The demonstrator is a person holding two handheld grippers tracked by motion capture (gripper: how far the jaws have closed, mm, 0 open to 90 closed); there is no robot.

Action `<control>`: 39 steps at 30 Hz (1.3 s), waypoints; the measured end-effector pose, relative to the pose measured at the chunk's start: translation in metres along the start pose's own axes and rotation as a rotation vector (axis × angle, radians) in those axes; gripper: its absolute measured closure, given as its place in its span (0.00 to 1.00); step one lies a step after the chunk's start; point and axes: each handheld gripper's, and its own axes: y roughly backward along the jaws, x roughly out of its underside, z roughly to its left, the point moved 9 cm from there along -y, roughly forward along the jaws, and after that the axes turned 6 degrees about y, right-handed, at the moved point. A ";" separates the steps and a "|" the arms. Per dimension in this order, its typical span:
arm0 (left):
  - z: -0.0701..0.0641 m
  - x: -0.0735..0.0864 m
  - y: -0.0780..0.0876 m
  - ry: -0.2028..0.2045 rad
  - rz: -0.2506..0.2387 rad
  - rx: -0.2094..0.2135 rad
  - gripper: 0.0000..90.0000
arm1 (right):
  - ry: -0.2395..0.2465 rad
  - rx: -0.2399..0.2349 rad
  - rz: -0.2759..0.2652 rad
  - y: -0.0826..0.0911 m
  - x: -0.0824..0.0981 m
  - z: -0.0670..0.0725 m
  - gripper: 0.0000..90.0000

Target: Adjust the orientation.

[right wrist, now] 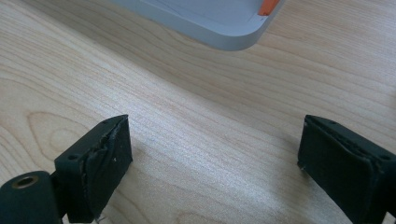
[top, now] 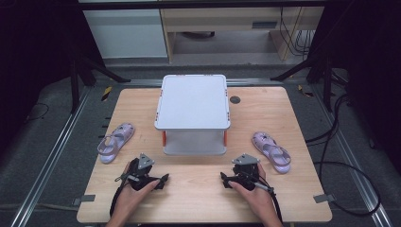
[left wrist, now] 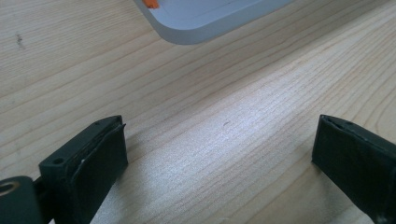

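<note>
Two hands came in from the near edge of the table (top: 203,198), each wrapped around black tongs with a grey three-cornered plate on top and a dark cable trailing back. Left tongs (top: 163,179) and right tongs (top: 223,179) both rested low on the wood, tips turned inward toward each other, well apart. In the left gripper view the left tongs (left wrist: 219,149) stood wide open, two blocky black jaws faced with matte, slightly frayed padding, bare wood between them and nothing gripped. The right tongs (right wrist: 215,149) in the right gripper view stood just as wide, their pads rough and peeling at the edges, likewise holding nothing.

That tabletop was pale wood with a fine, straight grain and a faint sheen, rectangular with softly rounded corners. At its middle, beyond both tongs, stood a light grey plastic rack (top: 193,113) of two flat, round-cornered shelves, the upper carried on short orange posts; its smooth lower edge showed at the top of both gripper views.

One lilac sandal (top: 115,142) of soft, moulded material, with a strap, lay left of the rack, near the left tongs. Its mate (top: 272,151) lay right of the rack, near the right tongs, neither touched
</note>
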 end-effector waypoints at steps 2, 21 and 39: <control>-0.004 -0.001 0.001 -0.013 -0.011 0.046 0.03 | -0.003 0.001 0.001 0.000 0.000 0.000 0.11; 0.062 -0.037 0.074 -0.085 -0.053 -0.064 0.17 | -0.002 -0.001 0.000 0.001 0.001 0.002 0.11; 0.179 -0.063 0.113 0.045 -0.090 -0.217 0.39 | -0.002 0.000 -0.001 0.001 0.001 0.003 0.11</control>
